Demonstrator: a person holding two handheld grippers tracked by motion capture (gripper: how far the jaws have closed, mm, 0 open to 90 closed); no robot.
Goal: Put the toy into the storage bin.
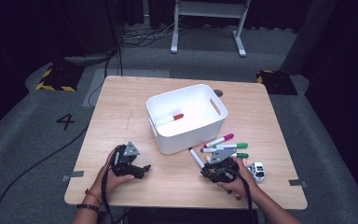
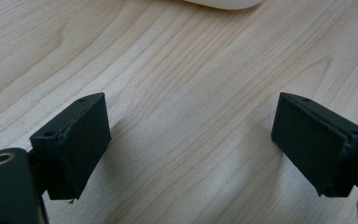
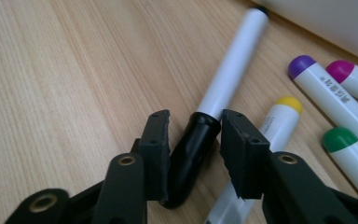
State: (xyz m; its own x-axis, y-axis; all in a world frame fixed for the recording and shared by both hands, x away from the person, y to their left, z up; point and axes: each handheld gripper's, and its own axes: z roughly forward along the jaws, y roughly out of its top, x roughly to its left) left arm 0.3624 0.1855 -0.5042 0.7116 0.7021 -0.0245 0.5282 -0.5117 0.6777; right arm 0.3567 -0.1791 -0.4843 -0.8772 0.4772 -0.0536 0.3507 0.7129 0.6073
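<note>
In the high view, the left gripper is resting low left of centre on the wooden table, held by the person's left hand, well apart from the markers. The right gripper is sitting low right of centre, at the near end of a black-capped marker that is lying just in front of the white bin. A red-capped marker is lying inside the bin. More markers are lying to the right of the bin, with a small toy car beside them.

In the left gripper view, the left gripper is hovering over bare wood with its jaws spread wide and nothing between them.

In the right gripper view, the right gripper is sitting at lower centre, its jaws closing around the cap of the black-capped marker; the right pad looks to be touching it, while a sliver of gap is showing at the left one. A yellow-capped marker is lying just beside it, with purple, magenta and green markers at the right.
</note>
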